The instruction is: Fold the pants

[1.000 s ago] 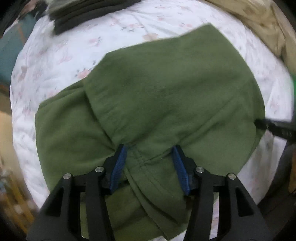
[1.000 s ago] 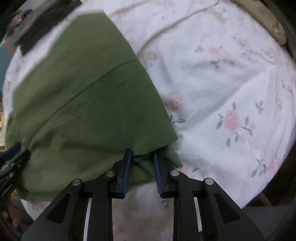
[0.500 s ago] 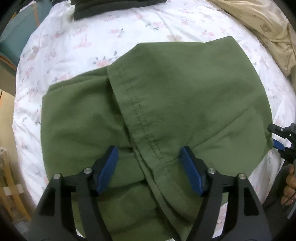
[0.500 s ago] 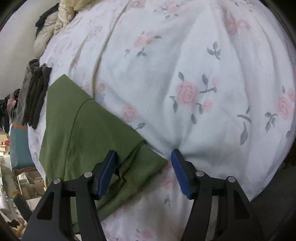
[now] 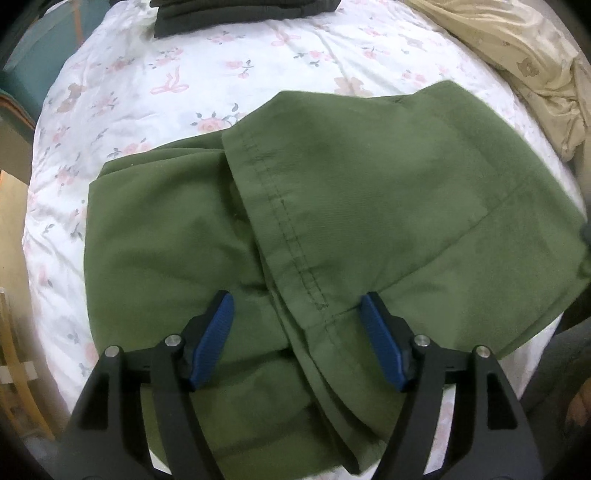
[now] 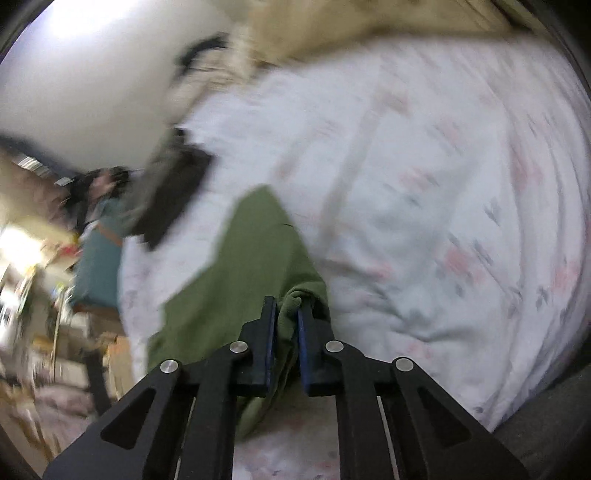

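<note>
Nearest in the left wrist view, the left gripper (image 5: pixel 297 317) hangs over the green pants (image 5: pixel 369 206) with its jaws spread wide, the blue pads (image 5: pixel 212 343) apart on either side of a stitched seam and gripping nothing. The pants lie folded on the bed (image 5: pixel 122 85) — one layer lapped over another, its stitched edge running diagonally from between the pads toward the far side. Beyond the pants the floral bedsheet shows, then a stack of dark folded clothes (image 5: pixel 236 13) at the far edge and a rumpled beige blanket (image 5: pixel 517 62) to the far right.

In the right wrist view, heavily blurred, the right gripper (image 6: pixel 283 314) has its jaws clenched on a bunched corner of the pants (image 6: pixel 251 254) — the fabric is pinched between the pads and trails away over the sheet (image 6: pixel 443 184). Farther off sit the dark clothes (image 6: pixel 173 184), smeared by motion, and a strip of beige blanket (image 6: pixel 332 22) along the far edge.
</note>
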Action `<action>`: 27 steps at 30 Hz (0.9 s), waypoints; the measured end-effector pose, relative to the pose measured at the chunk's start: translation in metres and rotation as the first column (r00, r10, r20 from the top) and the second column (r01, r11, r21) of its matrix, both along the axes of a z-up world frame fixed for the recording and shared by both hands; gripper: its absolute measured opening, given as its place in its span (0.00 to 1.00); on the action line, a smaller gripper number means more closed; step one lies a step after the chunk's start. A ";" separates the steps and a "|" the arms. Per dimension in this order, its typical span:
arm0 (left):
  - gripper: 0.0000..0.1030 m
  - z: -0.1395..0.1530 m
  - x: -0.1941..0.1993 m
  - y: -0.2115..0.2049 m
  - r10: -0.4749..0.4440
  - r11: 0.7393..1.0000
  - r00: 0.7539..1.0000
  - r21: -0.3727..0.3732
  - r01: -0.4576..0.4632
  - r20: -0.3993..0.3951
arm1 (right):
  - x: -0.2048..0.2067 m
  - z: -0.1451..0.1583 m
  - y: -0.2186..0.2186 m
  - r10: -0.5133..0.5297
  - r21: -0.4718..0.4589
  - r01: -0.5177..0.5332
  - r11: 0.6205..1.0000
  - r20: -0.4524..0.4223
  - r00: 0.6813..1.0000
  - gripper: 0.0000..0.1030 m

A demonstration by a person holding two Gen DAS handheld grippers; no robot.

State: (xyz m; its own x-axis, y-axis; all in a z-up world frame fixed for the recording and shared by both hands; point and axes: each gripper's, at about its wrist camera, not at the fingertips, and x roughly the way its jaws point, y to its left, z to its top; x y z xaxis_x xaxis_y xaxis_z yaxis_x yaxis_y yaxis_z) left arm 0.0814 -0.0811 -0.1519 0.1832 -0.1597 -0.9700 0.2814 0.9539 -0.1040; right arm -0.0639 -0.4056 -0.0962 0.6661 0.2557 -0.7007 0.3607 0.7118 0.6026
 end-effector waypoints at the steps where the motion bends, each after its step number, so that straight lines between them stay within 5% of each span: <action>1: 0.66 0.010 0.001 0.004 0.014 0.999 1.000 -0.035 -0.015 -0.008 | -0.001 0.011 0.009 0.034 -0.021 -0.033 0.999 0.040 0.999 0.09; 6: 0.71 0.079 0.015 0.017 0.098 0.984 0.992 -0.156 -0.085 0.074 | 0.009 0.046 0.051 0.208 -0.067 -0.198 0.978 0.200 0.958 0.09; 11: 0.74 0.137 0.052 -0.005 0.113 0.957 0.991 -0.276 -0.090 0.069 | 0.019 0.053 0.079 0.314 -0.080 -0.304 0.949 0.247 0.917 0.09; 16: 0.74 0.152 0.082 -0.073 0.005 0.973 0.998 -0.229 0.011 0.068 | 0.016 0.053 0.099 0.405 -0.085 -0.397 0.914 0.265 0.875 0.08; 23: 0.69 0.124 0.094 -0.111 -0.019 0.995 0.998 -0.100 0.024 0.053 | 0.020 0.053 0.131 0.517 -0.118 -0.505 0.855 0.266 0.813 0.08; 25: 0.51 0.121 0.093 -0.110 -0.056 0.997 0.995 -0.040 0.059 0.077 | 0.021 0.053 0.139 0.545 -0.131 -0.531 0.837 0.269 0.794 0.08; 27: 0.15 0.120 0.092 -0.094 -0.037 0.997 0.996 -0.066 0.043 0.082 | 0.022 0.052 0.145 0.565 -0.137 -0.550 0.824 0.265 0.782 0.08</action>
